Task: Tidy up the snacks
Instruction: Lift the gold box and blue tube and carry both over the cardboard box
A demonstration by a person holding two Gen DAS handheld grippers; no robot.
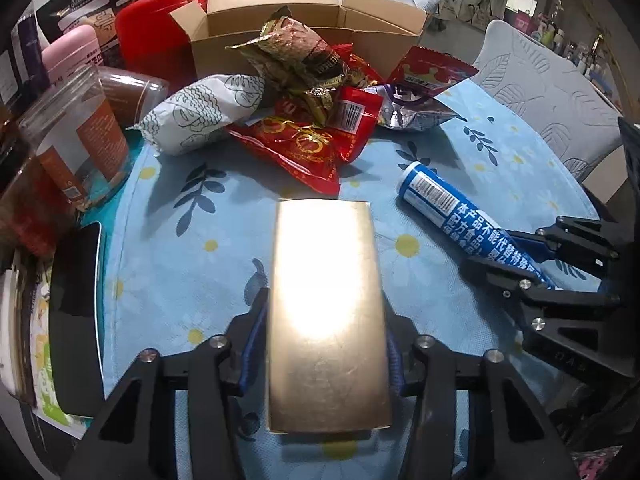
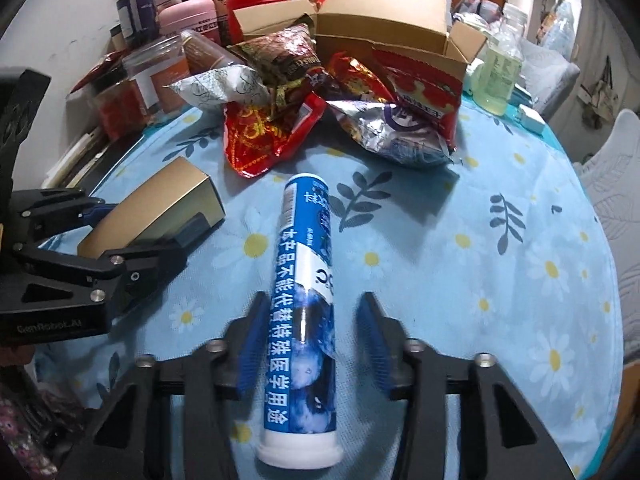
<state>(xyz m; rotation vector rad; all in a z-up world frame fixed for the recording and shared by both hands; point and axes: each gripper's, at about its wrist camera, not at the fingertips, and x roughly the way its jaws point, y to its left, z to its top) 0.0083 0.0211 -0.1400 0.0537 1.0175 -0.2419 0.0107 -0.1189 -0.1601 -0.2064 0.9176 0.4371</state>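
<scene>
1. On the flowered blue cloth lie two things apart from the snack heap: a gold box and a blue tube.
2. The left gripper has its blue pads pressed to both long sides of the gold box, closed on it near its rear half.
3. The right gripper straddles the tube. Its left pad touches the tube's side, while the right pad stands off with cloth showing between, so the jaws are parted and not clamping.
4. The tube lies flat, white cap toward the camera, its far end pointing at the heap.
5. The heap of snack bags sits just in front of an open cardboard box; a white patterned bag rests at its left edge.
6. Jars and canisters stand along the cloth's left side.
7. A bottle of pale liquid stands right of the cardboard box.
</scene>
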